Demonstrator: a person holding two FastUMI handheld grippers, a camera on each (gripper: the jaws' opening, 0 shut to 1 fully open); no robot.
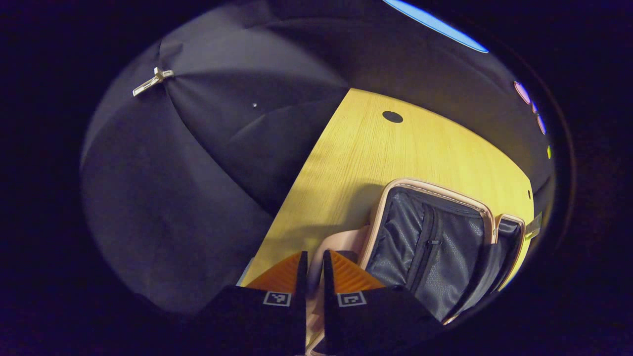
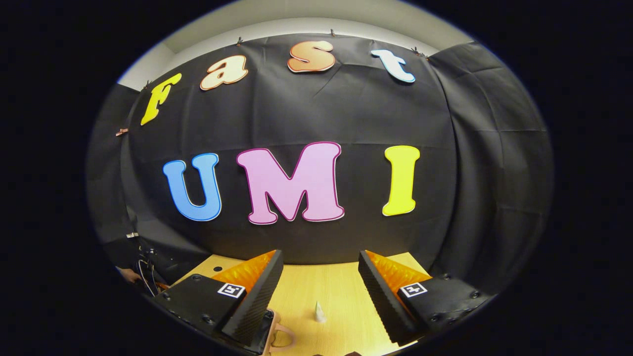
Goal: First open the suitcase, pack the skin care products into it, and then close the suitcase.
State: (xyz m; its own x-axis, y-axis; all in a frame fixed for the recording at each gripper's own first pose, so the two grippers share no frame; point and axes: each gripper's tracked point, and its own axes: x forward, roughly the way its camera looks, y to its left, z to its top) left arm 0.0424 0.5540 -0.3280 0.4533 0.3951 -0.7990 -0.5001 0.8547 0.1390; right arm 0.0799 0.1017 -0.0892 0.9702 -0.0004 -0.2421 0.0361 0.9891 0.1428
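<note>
Left gripper [image 1: 314, 262]: fingers nearly together, clamping the pink edge of the open pale-pink hard-shell suitcase [image 1: 435, 242], whose grey lining lies to its right.
Right gripper [image 2: 320, 267]: fingers spread wide, holding nothing; small white tube [image 2: 319, 311] stands between them on the light wooden table [image 2: 341, 296].

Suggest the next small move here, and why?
Probably lower the right gripper toward the small white tube on the table and close on it. The suitcase already lies open, its dark lining bare. The right gripper's jaws stand wide apart, with the tube between them; the left gripper looks nearly closed beside the suitcase's edge.
</note>
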